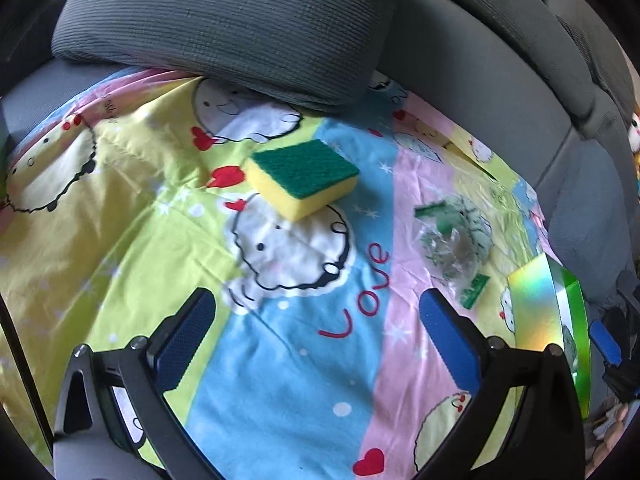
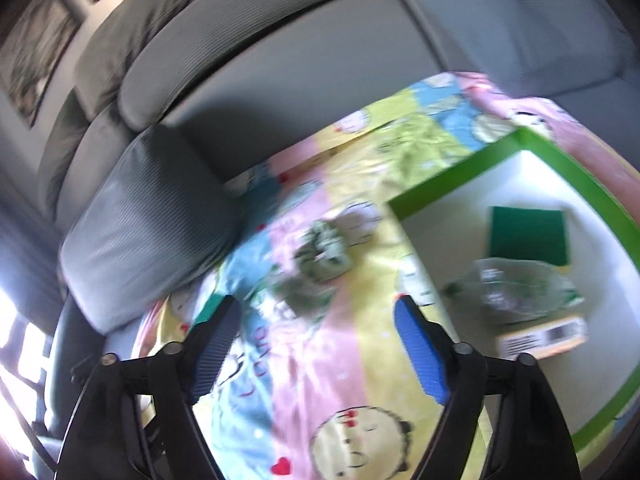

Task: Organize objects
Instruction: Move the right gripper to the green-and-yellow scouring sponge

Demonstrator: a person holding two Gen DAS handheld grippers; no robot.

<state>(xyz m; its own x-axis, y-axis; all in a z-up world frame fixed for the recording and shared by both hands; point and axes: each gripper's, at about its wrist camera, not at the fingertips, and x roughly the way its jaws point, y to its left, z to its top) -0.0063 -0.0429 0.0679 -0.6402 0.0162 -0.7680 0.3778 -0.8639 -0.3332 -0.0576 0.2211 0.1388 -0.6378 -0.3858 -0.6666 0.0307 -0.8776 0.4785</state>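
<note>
I am seeing a sponge and wrapper lying in the box; another sponge and scrunchie are waiting on the blanket. Left tongs and right tongs are gaping wide, holding nothing.

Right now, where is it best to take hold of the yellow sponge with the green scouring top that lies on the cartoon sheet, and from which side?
Grip the yellow sponge with the green scouring top across its two long yellow foam sides, coming from above. It lies flat, green face up, clear of other things, and the open left claw looks wide enough to span it.
</note>
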